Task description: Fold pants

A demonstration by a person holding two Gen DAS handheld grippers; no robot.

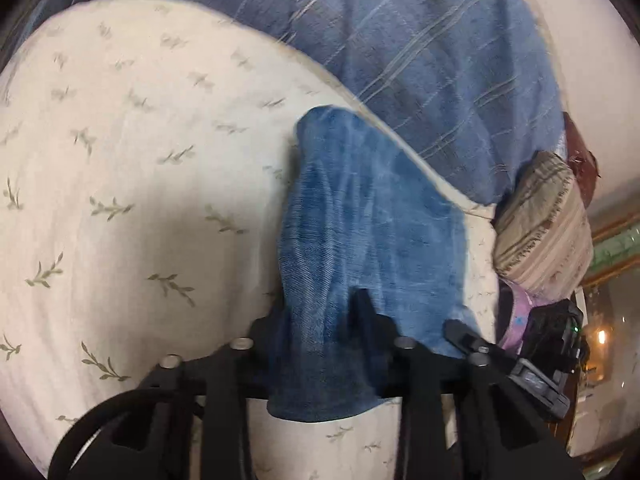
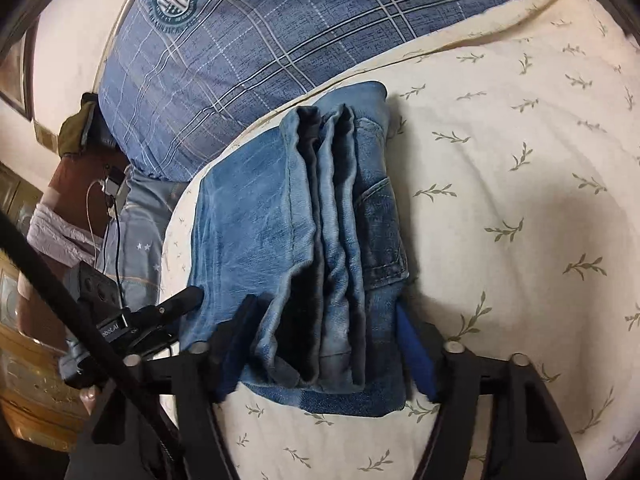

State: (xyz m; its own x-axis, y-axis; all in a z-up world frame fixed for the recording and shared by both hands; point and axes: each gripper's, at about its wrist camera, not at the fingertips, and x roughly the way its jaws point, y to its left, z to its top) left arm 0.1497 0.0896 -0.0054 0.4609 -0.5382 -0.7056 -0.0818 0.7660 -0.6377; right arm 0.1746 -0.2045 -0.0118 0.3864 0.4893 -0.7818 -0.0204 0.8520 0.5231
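Both grippers, left (image 1: pixel 320 312) and right (image 2: pixel 324 340), are clamping the folded jeans (image 2: pixel 304 220) between their fingers, keeping layers stacked.

- The folded pants (image 2: pixel 304 240) lay on the bed (image 2: pixel 520 200), at 12 o'clock from the right gripper (image 2: pixel 324 344).
- A pillow (image 2: pixel 280 48) lay behind them, toward 11 o'clock.
- The left gripper (image 1: pixel 320 320) sat at their 9 o'clock edge.

Left gripper (image 1: pixel 320 320) and right gripper (image 2: pixel 324 332) each clamp folded denim between both fingers.
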